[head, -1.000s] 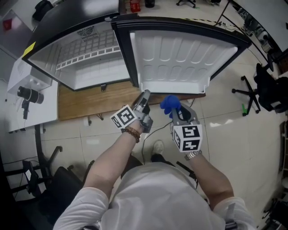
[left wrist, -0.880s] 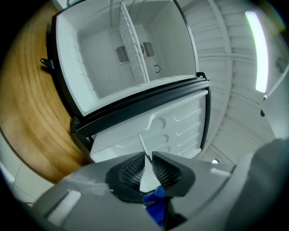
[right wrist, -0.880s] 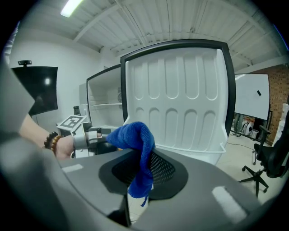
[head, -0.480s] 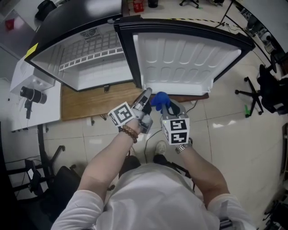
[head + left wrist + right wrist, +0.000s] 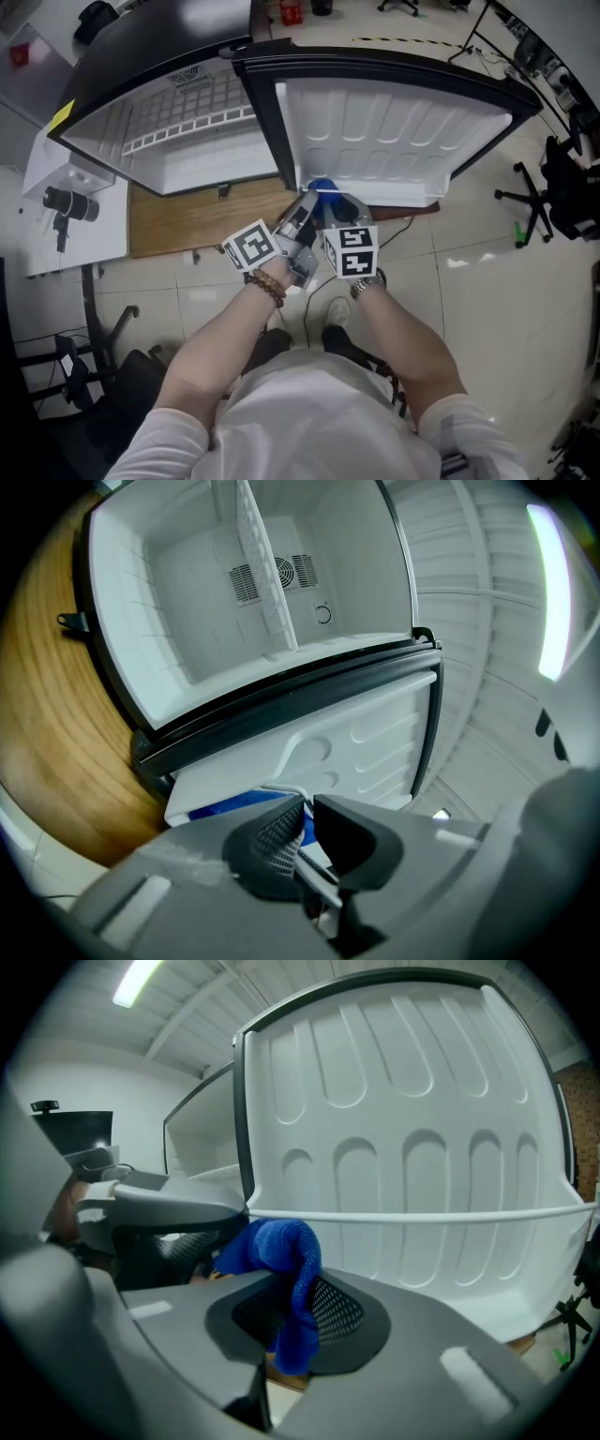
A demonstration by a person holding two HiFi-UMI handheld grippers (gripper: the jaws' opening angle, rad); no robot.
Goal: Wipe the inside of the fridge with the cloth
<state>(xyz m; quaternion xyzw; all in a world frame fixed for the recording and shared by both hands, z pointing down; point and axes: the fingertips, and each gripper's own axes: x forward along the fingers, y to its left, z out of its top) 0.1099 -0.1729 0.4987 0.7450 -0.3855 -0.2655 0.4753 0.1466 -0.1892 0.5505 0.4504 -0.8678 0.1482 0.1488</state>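
Cloth: blue, bunched, pinched in the right gripper (image 5: 330,202) at the door's lower edge; in the head view only a small tuft of the cloth (image 5: 322,186) showed.
Right gripper view: jaws of the right gripper (image 5: 292,1321) clamped on the cloth (image 5: 277,1246), which humped above the pads and hung down between them — the door (image 5: 422,1147) and its rail (image 5: 422,1215) filled the background.
Left gripper view: jaws of the left gripper (image 5: 309,803) had just been closing and stood nearly together with a slim gap; blue of the cloth (image 5: 230,803) showed beyond it, nothing clearly pinched.
Seen only there: vents (image 5: 246,583) on the fridge's (image 5: 187,621) back wall.
Head view: left gripper (image 5: 306,201) just beside the right one, both below the open door (image 5: 394,122); fridge (image 5: 178,164) on a board (image 5: 187,214).
Around: a chair base (image 5: 525,202) on the floor to the right, a camera (image 5: 66,202) on a white table to the left.
In the way: the door's lower corner stood between the cloth and the fridge's inside.
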